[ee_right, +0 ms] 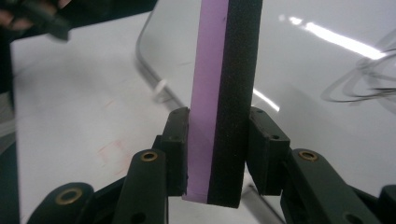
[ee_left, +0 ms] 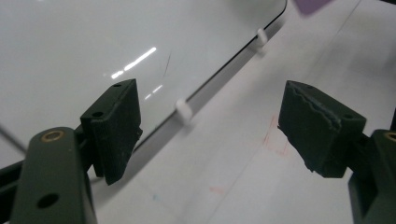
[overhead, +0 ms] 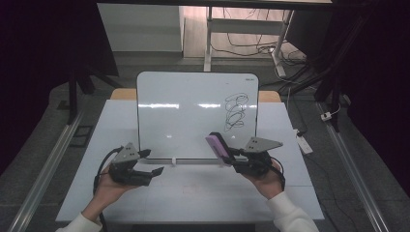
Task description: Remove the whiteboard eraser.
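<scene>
A whiteboard [overhead: 193,116] stands tilted on the white table [overhead: 193,193], with a black scribble [overhead: 235,112] at its upper right. My right gripper [overhead: 229,155] is shut on a purple-and-black eraser [overhead: 217,146] just in front of the board's lower right edge. In the right gripper view both pads clamp the eraser [ee_right: 224,93], purple side left, and the board [ee_right: 317,70] lies behind it. My left gripper [overhead: 153,162] hovers open at the board's lower left corner. Nothing sits between the jaws of the left gripper [ee_left: 210,121]; past them are the board [ee_left: 93,42] and a white clip [ee_left: 183,111].
A small white clip [overhead: 172,161] props the board's bottom edge. Faint red marks [ee_left: 275,140] show on the table surface. Beyond the table are desk legs and loose cables [overhead: 251,43] on the floor. A power strip [overhead: 303,142] lies off the right edge.
</scene>
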Demonstrator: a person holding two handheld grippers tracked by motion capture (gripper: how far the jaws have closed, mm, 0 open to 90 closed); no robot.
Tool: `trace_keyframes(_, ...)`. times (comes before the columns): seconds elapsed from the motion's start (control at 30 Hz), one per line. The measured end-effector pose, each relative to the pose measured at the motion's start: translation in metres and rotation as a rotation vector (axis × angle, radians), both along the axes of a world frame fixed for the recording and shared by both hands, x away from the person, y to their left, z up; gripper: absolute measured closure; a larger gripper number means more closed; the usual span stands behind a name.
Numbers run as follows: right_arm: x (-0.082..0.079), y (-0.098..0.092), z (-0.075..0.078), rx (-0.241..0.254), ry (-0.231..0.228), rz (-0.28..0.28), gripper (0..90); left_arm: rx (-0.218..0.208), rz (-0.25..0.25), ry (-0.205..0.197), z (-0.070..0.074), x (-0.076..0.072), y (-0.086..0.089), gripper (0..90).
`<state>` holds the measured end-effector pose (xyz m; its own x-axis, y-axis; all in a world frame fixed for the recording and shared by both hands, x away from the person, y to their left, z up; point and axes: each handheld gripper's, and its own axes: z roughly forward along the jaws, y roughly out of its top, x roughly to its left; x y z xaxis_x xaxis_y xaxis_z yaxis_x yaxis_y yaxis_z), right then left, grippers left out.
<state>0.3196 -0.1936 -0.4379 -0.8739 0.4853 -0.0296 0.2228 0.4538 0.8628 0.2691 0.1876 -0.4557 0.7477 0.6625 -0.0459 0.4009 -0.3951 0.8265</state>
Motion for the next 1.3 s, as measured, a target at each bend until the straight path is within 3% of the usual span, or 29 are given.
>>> trace_keyframes(0.07, 0.000, 0.008, -0.006, -0.033, 0.024, 0.076, 62.5, 0.000, -0.037, -0.003, 0.005, 0.005, -0.006, 22.9)
trace_keyframes(0.13, 0.000, 0.009, -0.007, -0.041, 0.028, 0.092, 62.6, -0.004, -0.070, -0.008, 0.009, 0.010, -0.013, 22.9)
trace_keyframes(0.17, 0.000, 0.014, -0.010, -0.060, 0.042, 0.133, 62.6, -0.008, -0.091, -0.005, 0.010, 0.012, -0.017, 24.0)
trace_keyframes(0.47, 0.001, 0.025, -0.018, -0.112, 0.086, 0.252, 62.5, 0.016, -0.204, 0.010, 0.010, 0.025, -0.041, 27.9)
trace_keyframes(0.73, 0.000, 0.036, -0.023, -0.154, 0.114, 0.381, 62.5, 0.044, -0.333, 0.039, 0.006, 0.030, -0.057, 32.0)
trace_keyframes(0.93, -0.001, 0.042, -0.024, -0.175, 0.117, 0.440, 62.5, 0.065, -0.399, 0.040, 0.003, 0.031, -0.065, 39.2)
trace_keyframes(1.07, 0.000, 0.041, -0.024, -0.170, 0.125, 0.462, 62.5, 0.053, -0.444, 0.042, 0.002, 0.030, -0.065, 47.6)
trace_keyframes(1.3, 0.003, 0.041, -0.025, -0.172, 0.135, 0.499, 62.4, 0.065, -0.478, 0.040, 0.000, 0.029, -0.068, 52.2)
